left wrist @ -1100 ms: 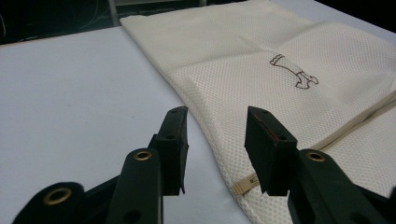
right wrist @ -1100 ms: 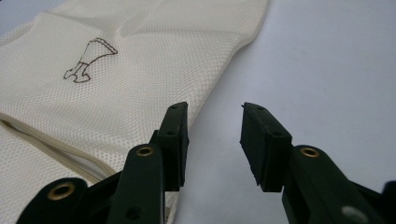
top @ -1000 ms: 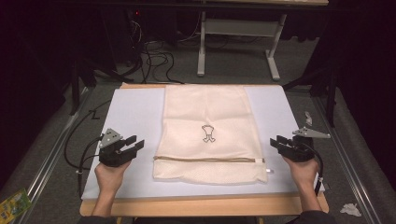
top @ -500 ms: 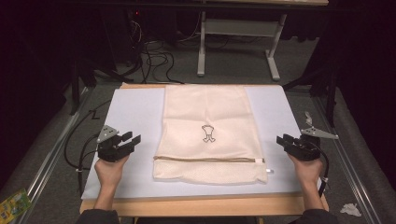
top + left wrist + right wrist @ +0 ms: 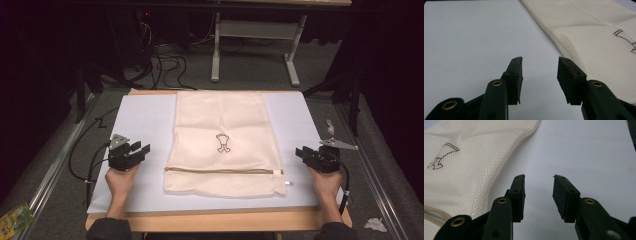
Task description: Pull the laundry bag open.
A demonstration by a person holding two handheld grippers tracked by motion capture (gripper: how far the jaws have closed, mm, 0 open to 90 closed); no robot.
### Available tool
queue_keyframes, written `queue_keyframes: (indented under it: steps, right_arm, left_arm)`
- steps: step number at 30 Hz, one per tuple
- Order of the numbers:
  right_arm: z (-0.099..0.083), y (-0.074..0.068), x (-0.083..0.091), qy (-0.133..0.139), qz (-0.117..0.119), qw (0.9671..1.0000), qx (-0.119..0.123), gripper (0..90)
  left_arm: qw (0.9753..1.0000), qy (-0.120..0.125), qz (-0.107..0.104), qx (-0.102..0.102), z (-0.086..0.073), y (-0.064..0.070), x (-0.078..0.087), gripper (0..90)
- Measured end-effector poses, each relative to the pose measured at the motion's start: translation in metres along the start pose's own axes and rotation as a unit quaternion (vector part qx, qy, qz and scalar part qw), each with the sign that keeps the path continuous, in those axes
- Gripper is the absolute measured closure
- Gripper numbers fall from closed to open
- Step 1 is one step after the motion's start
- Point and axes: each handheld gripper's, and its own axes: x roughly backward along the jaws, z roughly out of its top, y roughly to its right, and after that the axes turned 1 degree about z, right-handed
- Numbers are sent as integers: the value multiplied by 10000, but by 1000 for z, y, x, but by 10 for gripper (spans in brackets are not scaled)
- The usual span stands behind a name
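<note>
My left gripper [image 5: 142,149] has its jaws released with bare white mat [image 5: 474,37] between them, and my right gripper [image 5: 301,151] is the same, jaws parted and holding nothing. The cream mesh laundry bag [image 5: 222,142] lies flat in the middle of the desk [image 5: 220,220], well apart from both grippers, its zipper [image 5: 222,171] running across the end nearest me. A small brown emblem [image 5: 223,143] sits at its centre, and each of my hands rests at a side edge of the mat.

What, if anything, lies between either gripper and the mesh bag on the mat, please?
Nothing visible does. Bare mat separates the left gripper from the mesh bag, and likewise the right gripper; both have open jaws.
</note>
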Motion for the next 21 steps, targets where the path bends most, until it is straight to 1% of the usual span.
queue_keyframes:
  steps: [2, 5, 8, 9, 10, 13, 14, 15, 16, 18, 19, 21]
  right_arm:
    - [-1, 1, -2, 3, -2, 10000, -41, 627]
    - [-1, 1, -5, 4, -53, 10000, 26, 626]
    - [-2, 1, -9, 33, -86, 9999, 74, 626]
    - [-2, 1, -11, 7, -109, 9999, 21, 626]
    - [-2, 2, -12, 7, -130, 9999, 19, 625]
    - [-1, 2, -14, 35, -194, 9998, 81, 622]
    - [-2, 2, -15, -2, -262, 9996, 73, 621]
    - [-3, 2, -16, -10, -330, 9993, 171, 619]
    - [-4, 2, -18, -16, -369, 9992, 165, 618]
    - [-8, 4, -21, 13, -360, 9993, 121, 616]
    - [-10, 4, -22, 16, -372, 9993, 104, 615]
    - [-12, 6, -24, -7, -365, 9993, 102, 612]
  left_arm:
    - [10000, -21, 5, 63, -3, -2, -4, 558]
    - [9999, -66, 94, 41, -6, -4, -9, 557]
    - [9997, -154, 139, 108, -9, -7, -17, 553]
    - [9997, -177, 176, 84, -10, -8, -19, 553]
    - [9996, -168, 208, 77, -10, -8, -21, 553]
    - [9996, -139, 260, 37, -11, -8, -24, 550]
    - [9994, -132, 329, -5, -11, -8, -24, 547]
    - [9988, -121, 451, -140, -12, -6, -24, 544]
    - [9982, -120, 523, -257, -13, -5, -25, 544]
    - [9975, -191, 572, -372, -15, -4, -28, 546]
    - [9975, -210, 572, -347, -15, -5, -28, 545]
    - [9977, -165, 575, -319, -14, -6, -27, 546]
